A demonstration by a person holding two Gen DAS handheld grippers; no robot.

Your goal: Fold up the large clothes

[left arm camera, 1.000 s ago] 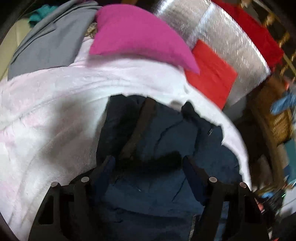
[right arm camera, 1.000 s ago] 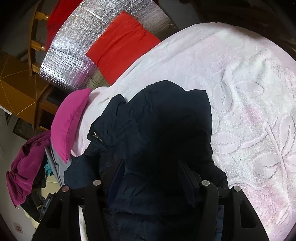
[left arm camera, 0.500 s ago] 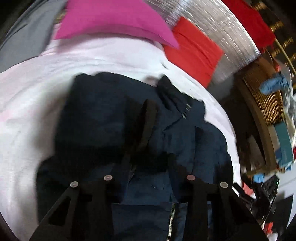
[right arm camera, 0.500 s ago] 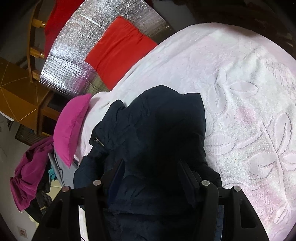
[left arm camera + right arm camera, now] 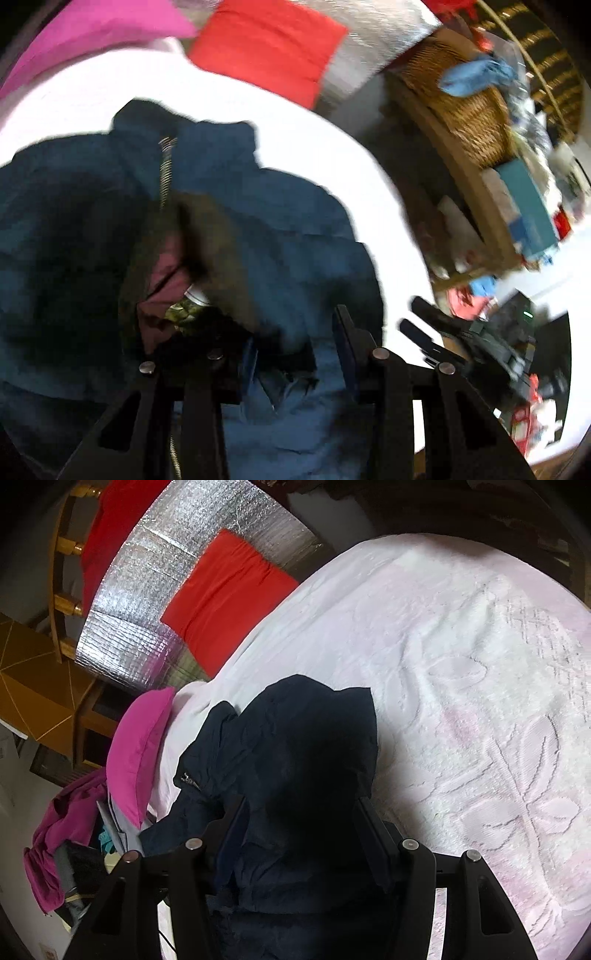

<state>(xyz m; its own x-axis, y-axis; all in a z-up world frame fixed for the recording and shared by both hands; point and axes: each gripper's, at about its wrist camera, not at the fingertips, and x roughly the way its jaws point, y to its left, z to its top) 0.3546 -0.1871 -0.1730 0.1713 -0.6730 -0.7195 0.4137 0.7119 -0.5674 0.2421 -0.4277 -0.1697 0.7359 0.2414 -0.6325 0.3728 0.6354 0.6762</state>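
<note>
While both grips hold: two hand-held grippers are closed on one jacket.
Jacket: navy jacket [image 5: 295, 760] lies bunched on the bed [image 5: 480, 686], near its edge by the pink pillow [image 5: 140, 753]; zipper [image 5: 165, 170] and a maroon lining [image 5: 166, 273] show in the left view.
Left hand-held gripper [image 5: 295, 350]: jaws narrow, jacket cloth pinched between them.
Right hand-held gripper [image 5: 301, 834]: jaws mid-width, clamped on a thick fold of the jacket.
Bed head: red pillow [image 5: 225, 598] against a silver foil panel [image 5: 147, 590].
Beside bed: wicker basket [image 5: 469, 122], blurred.
</note>
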